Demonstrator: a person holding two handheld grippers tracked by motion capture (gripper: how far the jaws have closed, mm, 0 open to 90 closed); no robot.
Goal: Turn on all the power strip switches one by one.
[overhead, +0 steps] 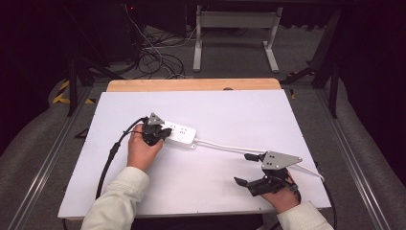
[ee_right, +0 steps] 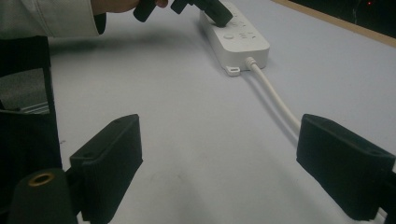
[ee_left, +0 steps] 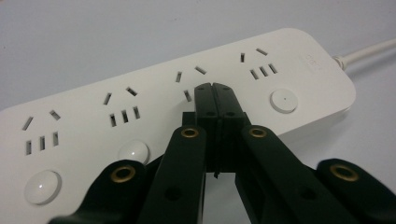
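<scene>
The left gripper point(ee_left: 215, 88), jaws pressed together, touches the white power strip point(ee_left: 154, 100) mid-tabletop, while the right gripper point(overhead: 250, 168) rests wide apart near the front right corner.

A white power strip point(ee_left: 177, 107) lies flat on the white table top, left of centre, sockets facing up (four groups, each with a round white button beside it). Its white cable point(overhead: 230, 146) trails off toward the right edge.

A white surface point(overhead: 230, 115) carries a white power strip point(overhead: 181, 134) left of centre, its cable point(overhead: 225, 147) trailing across toward four o'clock.
</scene>
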